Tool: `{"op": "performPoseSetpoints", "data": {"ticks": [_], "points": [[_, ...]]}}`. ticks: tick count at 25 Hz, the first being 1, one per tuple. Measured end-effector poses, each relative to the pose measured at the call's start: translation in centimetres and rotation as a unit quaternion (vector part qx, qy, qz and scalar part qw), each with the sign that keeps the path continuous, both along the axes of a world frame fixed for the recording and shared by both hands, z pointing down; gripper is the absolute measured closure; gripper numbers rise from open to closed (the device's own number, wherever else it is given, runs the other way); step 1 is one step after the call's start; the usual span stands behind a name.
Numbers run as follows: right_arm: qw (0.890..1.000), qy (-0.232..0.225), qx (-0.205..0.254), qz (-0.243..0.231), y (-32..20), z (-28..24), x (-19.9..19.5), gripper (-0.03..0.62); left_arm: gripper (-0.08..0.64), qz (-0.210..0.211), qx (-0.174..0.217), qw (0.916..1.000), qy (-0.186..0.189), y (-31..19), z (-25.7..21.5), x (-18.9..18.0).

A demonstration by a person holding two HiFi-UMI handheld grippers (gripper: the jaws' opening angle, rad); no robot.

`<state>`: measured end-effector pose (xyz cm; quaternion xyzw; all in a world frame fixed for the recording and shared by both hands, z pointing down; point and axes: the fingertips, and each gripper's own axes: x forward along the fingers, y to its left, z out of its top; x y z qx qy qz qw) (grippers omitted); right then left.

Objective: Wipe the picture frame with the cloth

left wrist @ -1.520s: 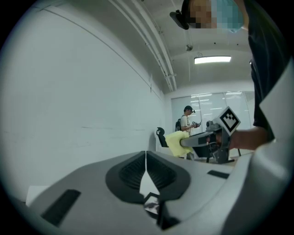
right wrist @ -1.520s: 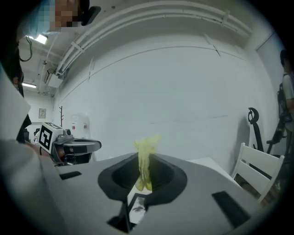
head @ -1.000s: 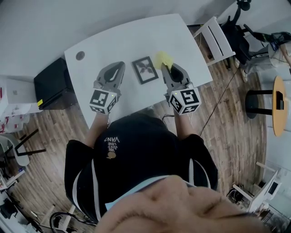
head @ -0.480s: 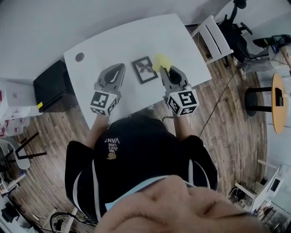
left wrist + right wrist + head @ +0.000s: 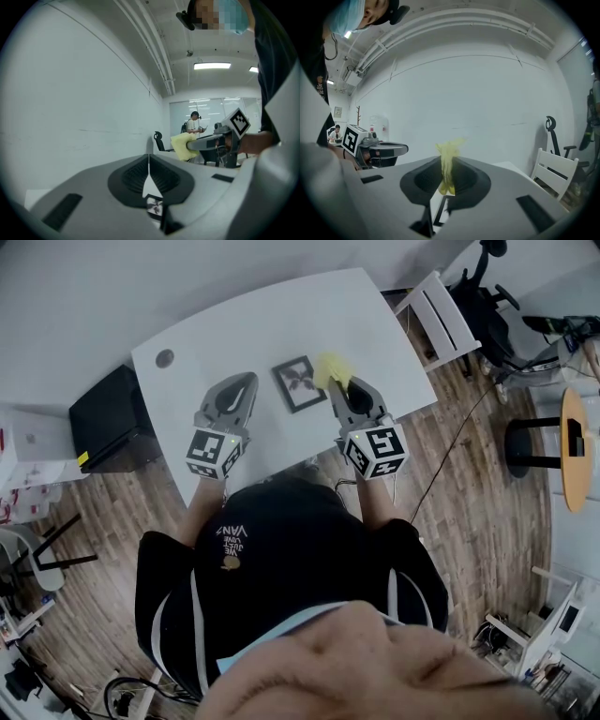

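A small dark picture frame lies flat on the white table, between the two grippers. My right gripper is shut on a yellow cloth, which bunches out past its tips beside the frame's right edge; the cloth shows pinched between the jaws in the right gripper view. My left gripper hovers left of the frame, jaws closed with nothing in them. The left gripper view shows the shut jaws, a bit of the frame below, and the cloth at right.
A white chair stands at the table's right end. A black cabinet sits left of the table. A round grommet marks the table's far left. A round wooden table is at the far right.
The right gripper with the cloth has shifted slightly left and nearer to the frame's right edge. The left gripper has barely moved.
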<state>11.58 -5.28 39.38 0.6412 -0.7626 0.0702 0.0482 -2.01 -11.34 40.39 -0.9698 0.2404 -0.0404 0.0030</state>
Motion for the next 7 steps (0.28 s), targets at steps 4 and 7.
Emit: {"op": "performPoseSetpoints", "data": {"ticks": [4, 7], "points": [[1.0, -0.001, -0.003, 0.001, -0.27, 0.18, -0.11, 0.549, 0.543, 0.001, -0.001, 1.0, 0.001, -0.3, 0.01, -0.01], [1.0, -0.001, -0.002, 0.002, -0.59, 0.18, -0.19, 0.549, 0.543, 0.003, 0.0, 1.0, 0.002, -0.59, -0.04, -0.03]]}}
